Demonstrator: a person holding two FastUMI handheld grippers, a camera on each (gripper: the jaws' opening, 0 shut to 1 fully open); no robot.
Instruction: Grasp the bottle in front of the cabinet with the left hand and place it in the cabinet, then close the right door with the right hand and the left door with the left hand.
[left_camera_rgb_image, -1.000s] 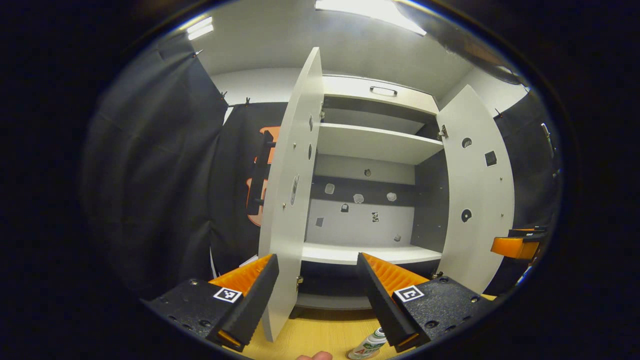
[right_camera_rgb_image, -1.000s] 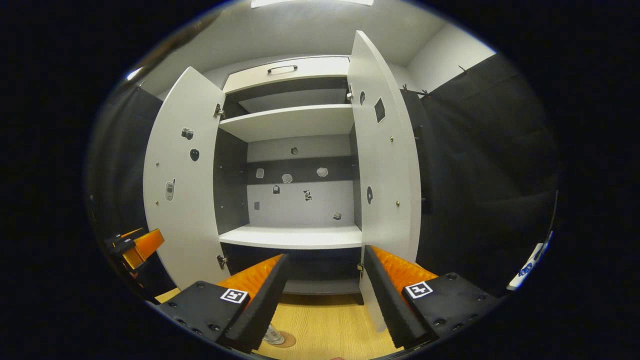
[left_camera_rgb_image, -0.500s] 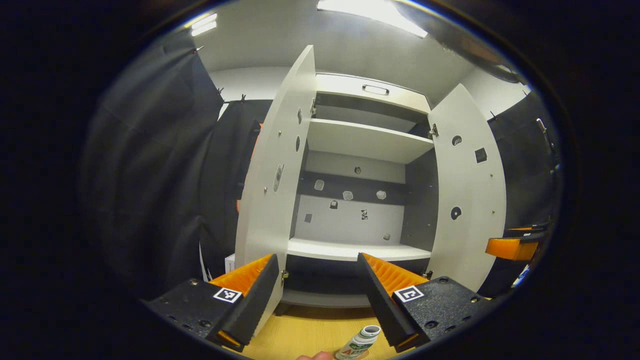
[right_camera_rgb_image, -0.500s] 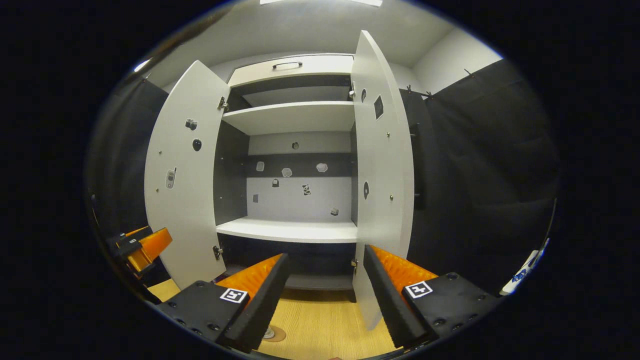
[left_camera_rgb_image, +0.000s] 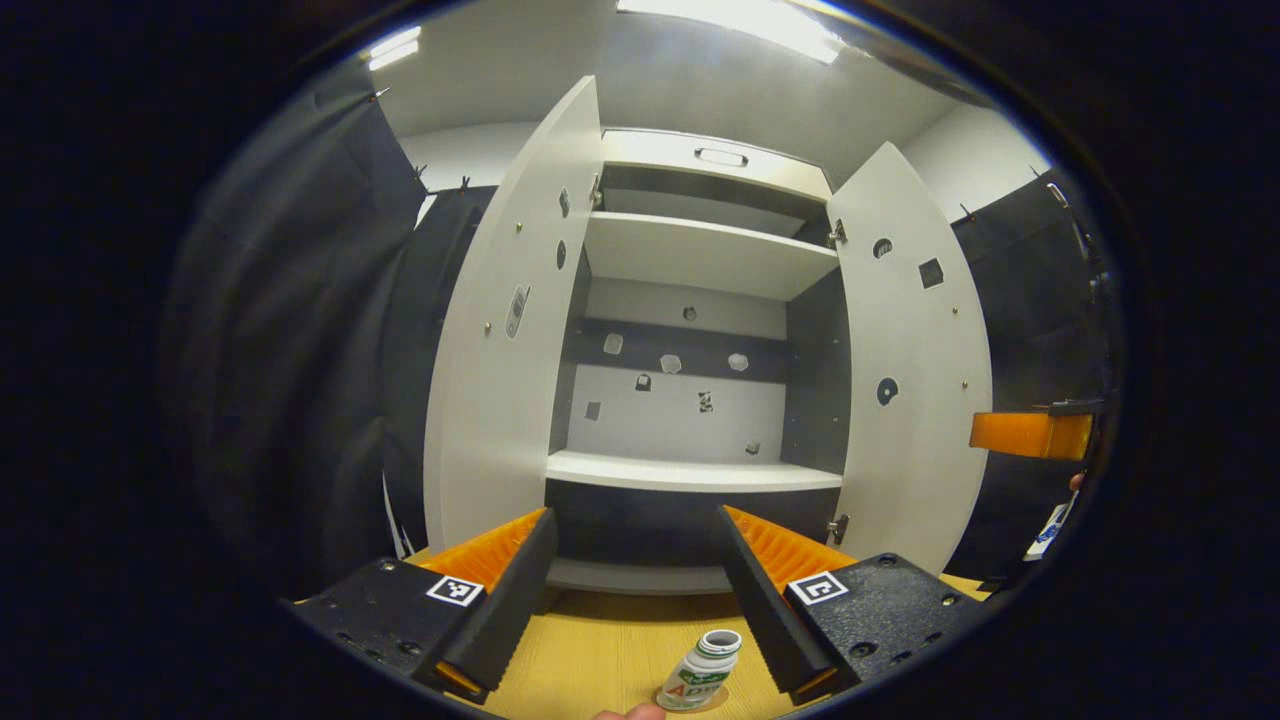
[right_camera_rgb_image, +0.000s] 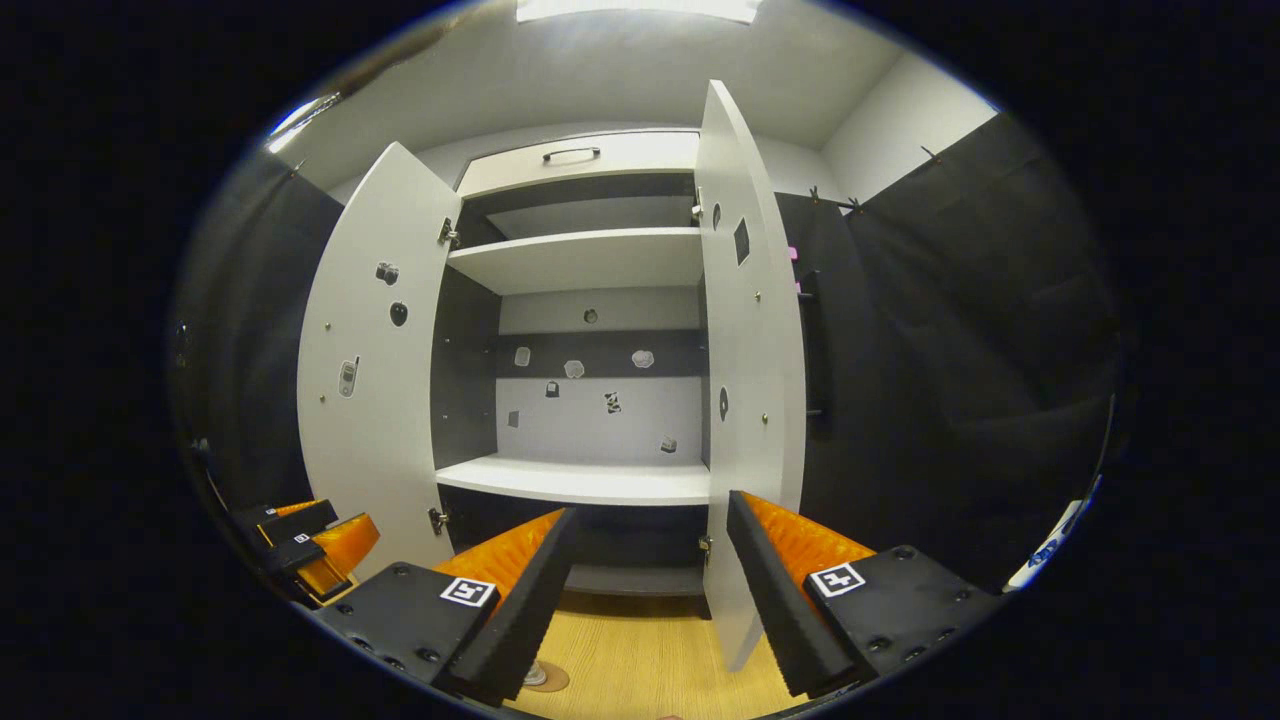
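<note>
Left gripper view: left gripper (left_camera_rgb_image: 632, 570) hanging wide open, empty, above small white upright bottle (left_camera_rgb_image: 698, 680), lining up its grasp

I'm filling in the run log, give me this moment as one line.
stage: pre-grasp | left gripper: open, above bottle | bottle: upright on wooden surface | right gripper: open | cabinet: both doors open

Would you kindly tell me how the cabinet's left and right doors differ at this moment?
In the right gripper view, the left door shows its broad inner face, while the right door appears narrow, almost edge-on. The left door's stickers differ from the right door's. Both are white and open.
</note>
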